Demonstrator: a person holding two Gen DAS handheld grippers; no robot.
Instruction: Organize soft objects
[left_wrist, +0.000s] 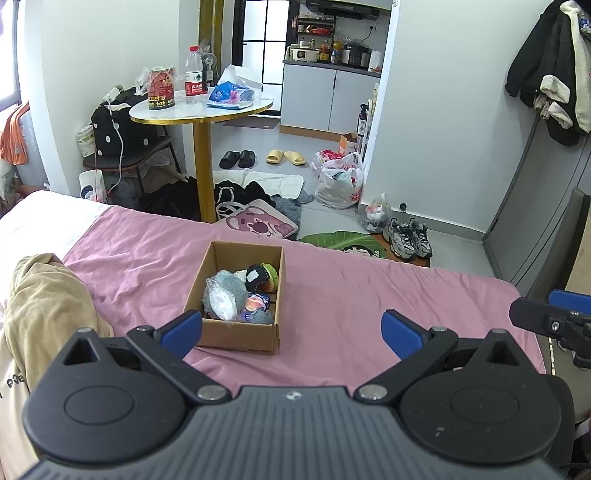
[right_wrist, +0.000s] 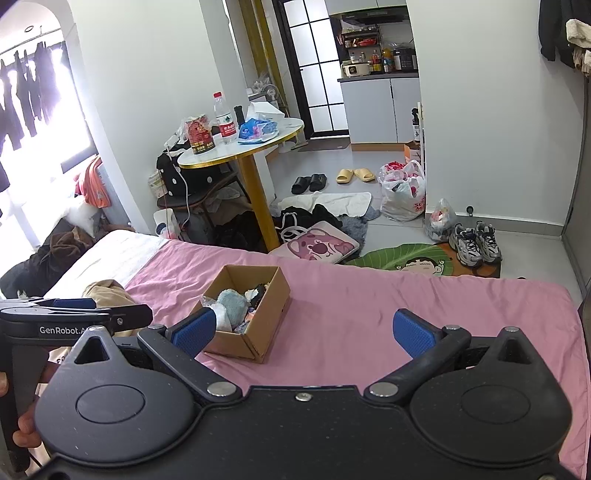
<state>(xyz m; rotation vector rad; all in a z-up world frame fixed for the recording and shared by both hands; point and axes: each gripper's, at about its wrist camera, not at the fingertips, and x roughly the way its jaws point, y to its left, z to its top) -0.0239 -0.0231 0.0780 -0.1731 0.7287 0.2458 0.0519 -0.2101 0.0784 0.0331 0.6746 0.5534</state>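
Soft objects (left_wrist: 236, 295) are found gathered in an open cardboard box (left_wrist: 240, 338) set on the pink bed sheet (left_wrist: 369, 295), near the middle of the bed; the box is judged to serve as the collecting place, so sorting appears largely done. A beige garment (left_wrist: 44, 306) is left loose on the sheet, well apart from the box, and may be the next item.

Left claw (left_wrist: 291, 332) is held spread wide and empty, hovering short of the box. Right claw (right_wrist: 303, 332) is likewise spread and empty, with the box just ahead of its left pad.

Among the box contents a grey-blue plush (right_wrist: 232, 302) and a crinkled clear bag (left_wrist: 221, 299) are made out; smaller pieces cannot be told apart.

Writing: "GenRobot.A…" is read on the left claw's body in the right wrist view. On the round table (left_wrist: 199, 110), a bottle (left_wrist: 194, 74) and a red canister (left_wrist: 161, 88) carry labels, possibly Chinese, too small to be read.
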